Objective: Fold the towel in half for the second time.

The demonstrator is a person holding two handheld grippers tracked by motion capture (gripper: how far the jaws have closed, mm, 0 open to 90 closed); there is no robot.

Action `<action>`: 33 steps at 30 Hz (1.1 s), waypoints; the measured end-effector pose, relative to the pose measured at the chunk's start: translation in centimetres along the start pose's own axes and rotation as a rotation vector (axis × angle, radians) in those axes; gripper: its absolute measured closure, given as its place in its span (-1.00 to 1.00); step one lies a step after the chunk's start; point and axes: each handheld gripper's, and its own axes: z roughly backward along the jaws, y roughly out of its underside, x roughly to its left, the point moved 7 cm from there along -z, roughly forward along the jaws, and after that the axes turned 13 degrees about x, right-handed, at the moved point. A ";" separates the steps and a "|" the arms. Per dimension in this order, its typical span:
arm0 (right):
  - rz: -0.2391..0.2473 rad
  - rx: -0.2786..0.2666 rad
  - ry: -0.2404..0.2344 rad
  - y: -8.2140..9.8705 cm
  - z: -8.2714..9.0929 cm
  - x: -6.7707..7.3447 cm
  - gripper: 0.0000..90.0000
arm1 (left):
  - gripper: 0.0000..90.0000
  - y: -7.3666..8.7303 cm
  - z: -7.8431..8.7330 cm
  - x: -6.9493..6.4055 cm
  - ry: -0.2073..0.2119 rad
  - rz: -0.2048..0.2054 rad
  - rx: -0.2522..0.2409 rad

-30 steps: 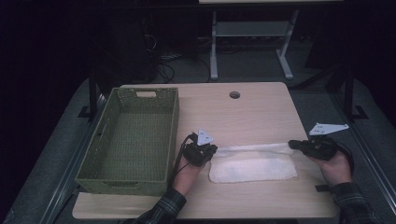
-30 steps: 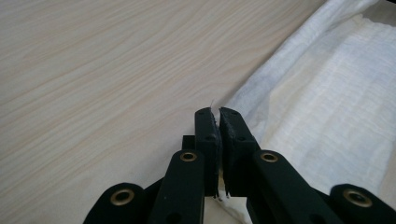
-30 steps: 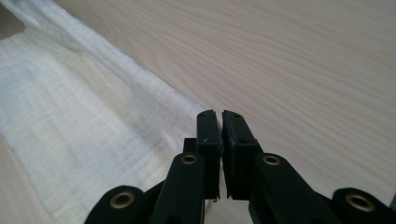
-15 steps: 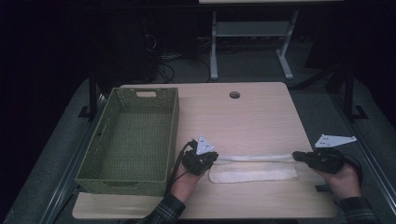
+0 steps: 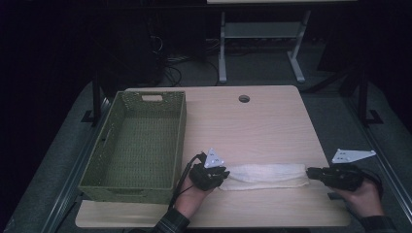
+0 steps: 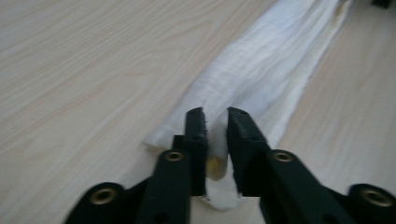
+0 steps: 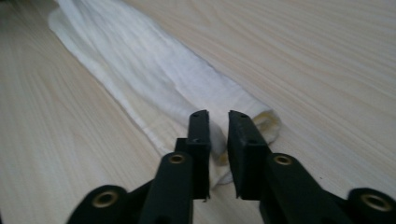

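Our left gripper (image 5: 219, 175) and right gripper (image 5: 311, 172) have just eased their jaws slightly apart around the folded white towel's (image 5: 266, 175) ends, lower centre.

A pale wooden counter (image 5: 262, 126) carries an empty green woven basket (image 5: 138, 141) along its left side and a folded white towel (image 5: 267, 175) near its front edge.

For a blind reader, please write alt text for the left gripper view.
Two black jaws of the left gripper, slightly parted after just opening, straddle the near end of a folded white towel. The towel stretches away across a pale wooden table.
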 end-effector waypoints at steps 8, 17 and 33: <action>0.020 0.004 -0.042 -0.6 -0.3 1.0 0.83 | 0.69 -0.3 0.1 0.0 0.026 0.013 -0.010; 0.046 0.155 -0.015 0.9 -2.6 1.3 0.99 | 0.83 1.9 -3.3 -0.4 0.049 -0.017 0.173; 0.043 0.185 0.039 -0.5 -3.8 -0.1 0.99 | 0.36 0.7 -2.6 0.3 0.031 0.002 0.102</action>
